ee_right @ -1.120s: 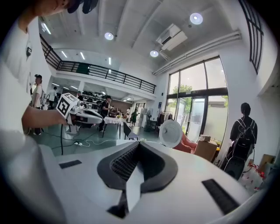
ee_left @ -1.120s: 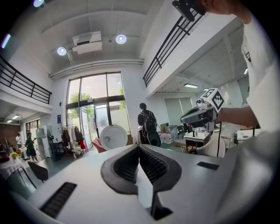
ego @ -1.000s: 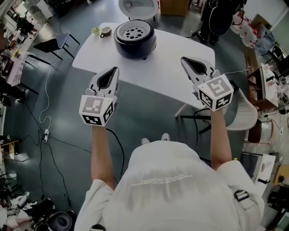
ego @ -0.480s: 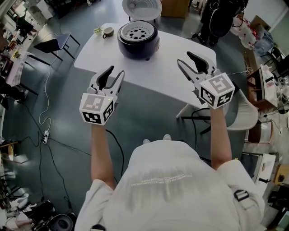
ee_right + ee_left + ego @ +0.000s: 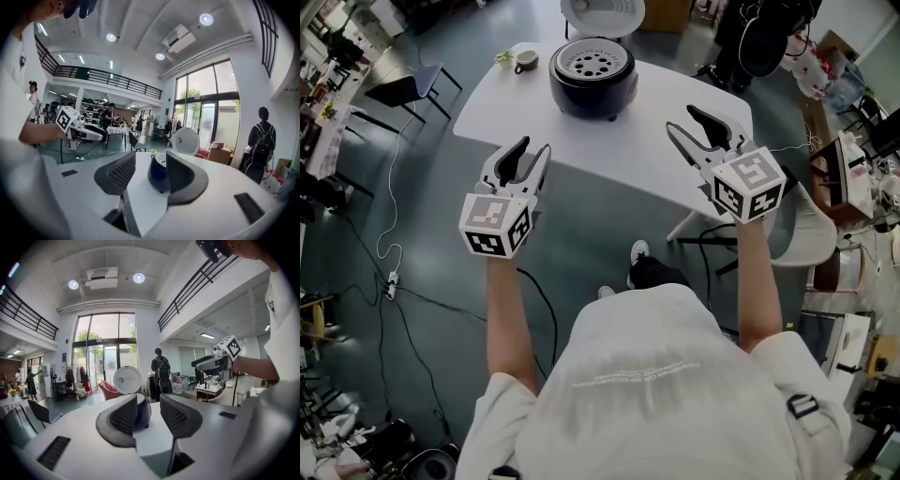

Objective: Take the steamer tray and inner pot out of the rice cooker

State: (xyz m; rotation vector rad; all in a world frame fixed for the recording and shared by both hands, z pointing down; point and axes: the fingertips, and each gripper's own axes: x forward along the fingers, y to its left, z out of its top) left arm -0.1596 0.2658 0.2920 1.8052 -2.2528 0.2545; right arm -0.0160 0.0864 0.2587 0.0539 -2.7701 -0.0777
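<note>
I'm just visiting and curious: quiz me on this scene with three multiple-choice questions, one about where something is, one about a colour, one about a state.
1. Where does the rice cooker stand?
A. on the floor
B. on the table
C. on a chair

2. What colour is the table?
A. black
B. red
C. white

3. The cooker's lid is:
A. open
B. shut
C. lying on the floor

Answers:
1. B, it sits on the tabletop's far side.
2. C, the top is plain white.
3. A, the lid stands up behind the cooker, baring the steamer tray.
</note>
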